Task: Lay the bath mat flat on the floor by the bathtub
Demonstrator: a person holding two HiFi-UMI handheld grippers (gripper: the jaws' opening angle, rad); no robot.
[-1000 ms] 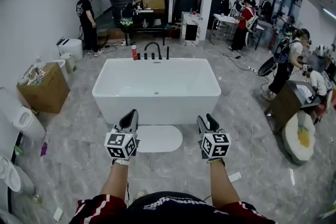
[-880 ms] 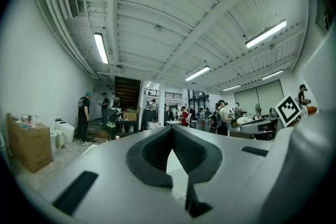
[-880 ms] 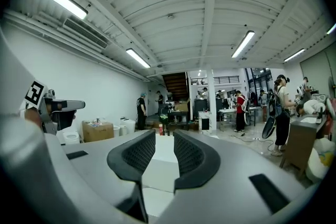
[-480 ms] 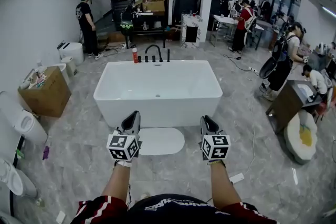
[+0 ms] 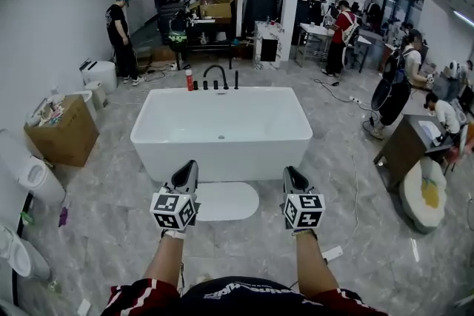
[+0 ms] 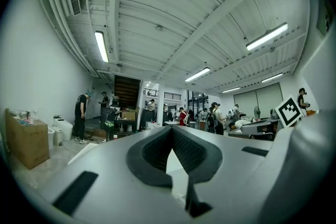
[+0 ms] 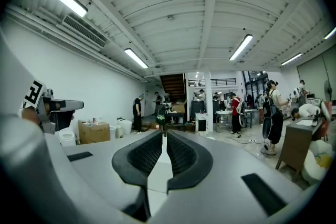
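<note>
The right tool (image 5: 291, 172) has just been squeezing shut, empty. The left tool (image 5: 188, 167) is staying clenched above the flat bath mat (image 5: 226, 202).

The bath mat (image 5: 226, 201) has its 9 o'clock end hidden behind the left hand-held gripper (image 5: 185, 175), so its full outline cannot be traced. In the left gripper view that gripper's own body fills the lower half. Only a white sliver shows through the gap below its meeting jaw tips (mat or bathtub (image 5: 221, 122), impossible to tell). A white fixture (image 5: 26, 172) at 9 o'clock is cut off by the picture's edge. A person (image 5: 121, 26) at 11 o'clock is too small for detail.
</note>
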